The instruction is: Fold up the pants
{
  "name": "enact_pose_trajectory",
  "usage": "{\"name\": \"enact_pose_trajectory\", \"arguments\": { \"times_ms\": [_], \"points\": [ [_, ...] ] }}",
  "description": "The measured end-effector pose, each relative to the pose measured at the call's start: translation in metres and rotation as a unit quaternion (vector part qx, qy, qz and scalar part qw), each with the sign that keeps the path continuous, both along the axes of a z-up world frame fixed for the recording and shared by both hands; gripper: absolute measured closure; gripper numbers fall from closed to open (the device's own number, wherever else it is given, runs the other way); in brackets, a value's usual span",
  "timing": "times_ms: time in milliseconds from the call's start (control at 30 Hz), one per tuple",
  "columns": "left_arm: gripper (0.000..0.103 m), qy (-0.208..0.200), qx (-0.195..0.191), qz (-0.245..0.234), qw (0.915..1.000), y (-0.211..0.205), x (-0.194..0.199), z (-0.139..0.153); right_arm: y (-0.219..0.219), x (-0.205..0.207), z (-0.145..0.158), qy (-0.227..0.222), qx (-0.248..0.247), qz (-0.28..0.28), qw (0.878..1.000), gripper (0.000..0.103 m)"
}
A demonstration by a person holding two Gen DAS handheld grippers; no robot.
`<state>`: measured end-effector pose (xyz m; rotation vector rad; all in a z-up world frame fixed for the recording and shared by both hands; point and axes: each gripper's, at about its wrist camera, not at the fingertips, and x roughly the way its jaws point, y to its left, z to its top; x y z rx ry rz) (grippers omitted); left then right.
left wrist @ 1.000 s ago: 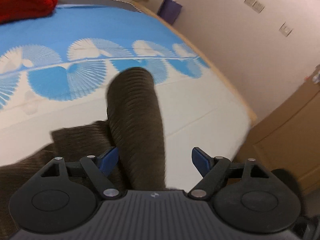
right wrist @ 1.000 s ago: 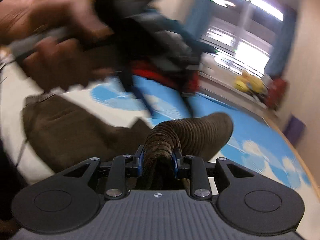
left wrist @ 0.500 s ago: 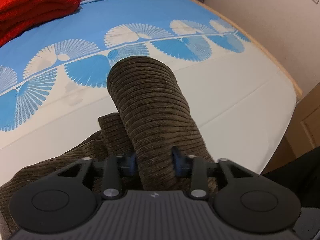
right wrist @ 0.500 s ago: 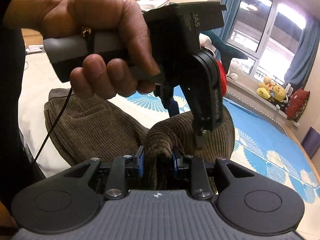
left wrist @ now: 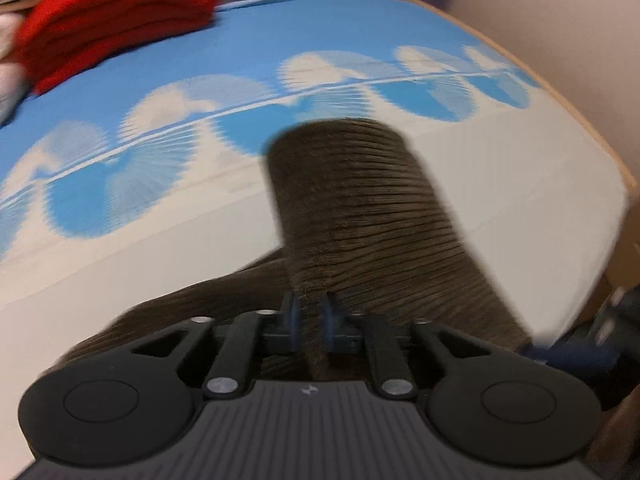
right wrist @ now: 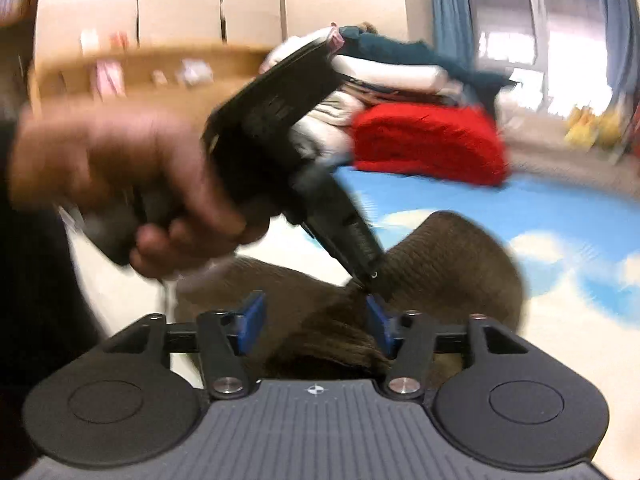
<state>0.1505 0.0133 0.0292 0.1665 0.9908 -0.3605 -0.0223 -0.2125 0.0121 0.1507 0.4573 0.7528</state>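
Brown corduroy pants (left wrist: 360,200) lie on the bed, with one leg lifted into an arch. My left gripper (left wrist: 311,320) is shut on a pinch of the pants fabric at the near end of that leg. In the right wrist view the pants (right wrist: 448,264) arch ahead of my right gripper (right wrist: 316,324), which is open with fabric lying loose between its blue pads (right wrist: 250,320). The left gripper (right wrist: 360,256), held in a hand, shows there pinching the fabric just above the right pad.
The bed has a white and blue fan-pattern sheet (left wrist: 200,128) with a wooden edge (left wrist: 560,92) at the right. A folded red blanket (left wrist: 108,20) and stacked clothes (right wrist: 400,76) lie at the far end. A window with curtains (right wrist: 520,20) is beyond.
My left gripper closed on the pants leg and has tightened its pinch. My right gripper, shut on the fabric before, has opened and let it go.
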Motion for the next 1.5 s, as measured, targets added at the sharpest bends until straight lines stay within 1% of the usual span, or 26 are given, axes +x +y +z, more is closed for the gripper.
{"name": "enact_pose_trajectory", "arguments": {
  "times_ms": [33, 67, 100, 133, 167, 200, 233, 267, 333, 400, 500, 567, 700, 767, 833, 967, 1033, 1100, 1133, 1167, 1200, 1233, 1267, 1300, 1400, 1500],
  "points": [
    [0.103, -0.015, 0.037, 0.033, 0.9987, 0.021, -0.001, 0.000, -0.007, 0.007, 0.002, 0.018, 0.027, -0.004, 0.999, 0.044],
    [0.103, -0.017, 0.056, 0.058, 0.9966, 0.039, -0.001, 0.000, -0.012, 0.014, 0.002, 0.036, 0.048, -0.007, 0.998, 0.044],
    [0.103, -0.009, 0.055, 0.090, 0.9944, 0.065, 0.000, -0.001, -0.016, 0.021, 0.002, 0.051, 0.062, -0.020, 0.997, 0.044],
    [0.103, 0.008, 0.026, 0.124, 0.9919, 0.098, -0.001, -0.002, -0.018, 0.027, 0.000, 0.062, 0.068, -0.034, 0.995, 0.043],
    [0.103, 0.021, -0.004, 0.147, 0.9890, 0.124, -0.003, -0.003, -0.020, 0.033, -0.003, 0.076, 0.072, -0.046, 0.993, 0.043],
    [0.103, 0.032, -0.027, 0.161, 0.9861, 0.144, -0.006, -0.005, -0.020, 0.040, -0.008, 0.090, 0.065, -0.065, 0.992, 0.043],
    [0.103, 0.041, -0.051, 0.173, 0.9827, 0.164, -0.011, -0.006, -0.019, 0.044, -0.012, 0.096, 0.046, -0.094, 0.990, 0.043],
    [0.100, 0.045, -0.066, 0.178, 0.9808, 0.174, -0.015, -0.007, -0.019, 0.049, -0.016, 0.103, 0.025, -0.128, 0.986, 0.043],
    [0.100, 0.046, -0.089, 0.173, 0.9799, 0.181, -0.018, -0.005, -0.024, 0.064, -0.029, 0.146, 0.010, -0.179, 0.973, 0.043],
    [0.095, 0.045, -0.098, 0.155, 0.9820, 0.173, -0.017, -0.003, -0.031, 0.077, -0.045, 0.196, 0.003, -0.217, 0.956, 0.043],
    [0.085, 0.041, -0.103, 0.115, 0.9872, 0.149, -0.012, -0.002, -0.034, 0.085, -0.068, 0.248, -0.006, -0.229, 0.941, 0.043],
    [0.061, 0.042, -0.108, 0.092, 0.9890, 0.129, -0.010, -0.001, -0.032, 0.079, -0.071, 0.247, -0.009, -0.233, 0.940, 0.044],
    [0.045, 0.046, -0.116, 0.046, 0.9911, 0.075, 0.003, -0.001, -0.024, 0.071, -0.063, 0.213, -0.037, -0.228, 0.949, 0.044],
    [0.027, 0.049, -0.119, 0.024, 0.9914, 0.046, 0.007, -0.005, -0.030, 0.067, -0.062, 0.203, -0.050, -0.235, 0.949, 0.044],
    [0.021, 0.054, -0.113, 0.005, 0.9922, 0.017, 0.012, -0.011, -0.039, 0.066, -0.065, 0.212, -0.049, -0.243, 0.945, 0.044],
    [0.019, 0.069, -0.091, -0.010, 0.9934, -0.032, 0.023, -0.027, -0.058, 0.069, -0.077, 0.245, -0.041, -0.259, 0.933, 0.044],
    [0.019, 0.086, -0.066, -0.003, 0.9942, -0.055, 0.031, -0.040, -0.064, 0.069, -0.082, 0.263, -0.036, -0.257, 0.929, 0.044],
    [0.025, 0.091, -0.052, 0.002, 0.9945, -0.072, 0.038, -0.050, -0.066, 0.069, -0.083, 0.267, -0.037, -0.251, 0.929, 0.044],
    [0.038, 0.098, -0.048, 0.003, 0.9940, -0.078, 0.039, -0.055, -0.065, 0.069, -0.083, 0.267, -0.039, -0.249, 0.930, 0.043],
    [0.049, 0.102, -0.048, 0.004, 0.9937, -0.081, 0.040, -0.057, -0.065, 0.069, -0.082, 0.265, -0.042, -0.248, 0.931, 0.043],
    [0.054, 0.099, -0.047, 0.006, 0.9940, -0.083, 0.039, -0.058, -0.064, 0.070, -0.082, 0.263, -0.045, -0.246, 0.932, 0.043],
    [0.069, 0.096, -0.046, 0.004, 0.9943, -0.084, 0.039, -0.056, -0.063, 0.070, -0.080, 0.261, -0.047, -0.246, 0.932, 0.043],
    [0.081, 0.094, -0.047, 0.001, 0.9945, -0.084, 0.038, -0.053, -0.062, 0.071, -0.079, 0.260, -0.047, -0.247, 0.932, 0.043],
    [0.083, 0.092, -0.052, -0.002, 0.9944, -0.081, 0.036, -0.050, -0.062, 0.071, -0.079, 0.260, -0.045, -0.248, 0.932, 0.043],
    [0.085, 0.064, -0.057, -0.011, 0.9963, -0.065, 0.026, -0.033, -0.058, 0.073, -0.075, 0.254, -0.036, -0.253, 0.933, 0.043],
    [0.085, 0.038, -0.052, 0.000, 0.9979, -0.029, 0.015, -0.020, -0.052, 0.074, -0.068, 0.236, -0.014, -0.254, 0.938, 0.042]
  ]
}}
